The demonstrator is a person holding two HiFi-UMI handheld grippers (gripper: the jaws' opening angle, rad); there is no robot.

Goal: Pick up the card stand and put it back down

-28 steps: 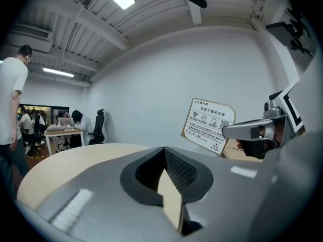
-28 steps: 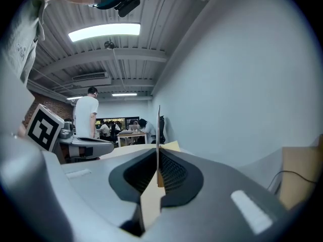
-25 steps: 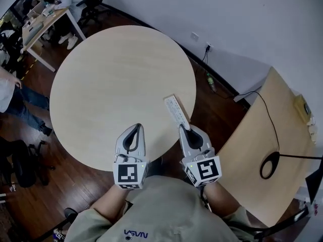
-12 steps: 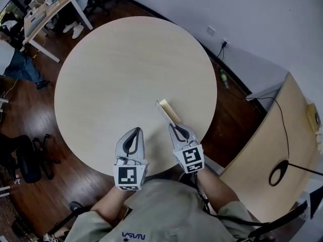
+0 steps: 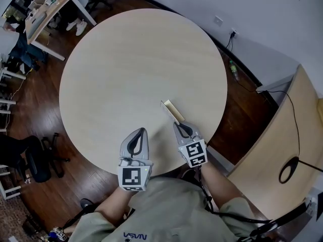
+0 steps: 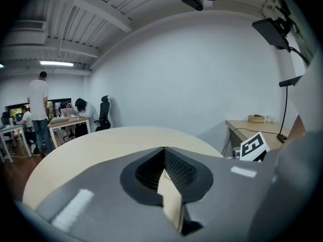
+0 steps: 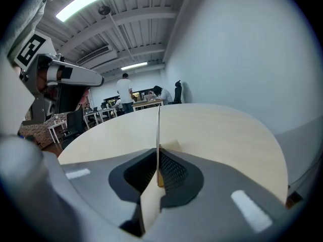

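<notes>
The card stand (image 5: 172, 111) is a thin clear panel on a pale wooden base, seen almost edge-on over the round table (image 5: 126, 64), near its right front rim. My right gripper (image 5: 181, 126) is shut on the stand's near end. In the right gripper view the card stand (image 7: 158, 127) rises as a thin upright edge from between the shut jaws of my right gripper (image 7: 158, 158). Whether its base touches the table I cannot tell. My left gripper (image 5: 137, 137) rests at the table's front edge, shut and empty. In its own view the left gripper (image 6: 164, 151) shows its jaws pressed together.
A wooden side desk (image 5: 272, 135) with a black cable and a round black object (image 5: 288, 173) stands to the right. Office chairs (image 5: 35, 160) sit on the dark floor at the left. A desk (image 5: 48, 11) with people is at the far left.
The right gripper has carried the card stand from the table's right rim inward, and the stand has turned from showing its broad white face to edge-on. The left gripper stays put.
</notes>
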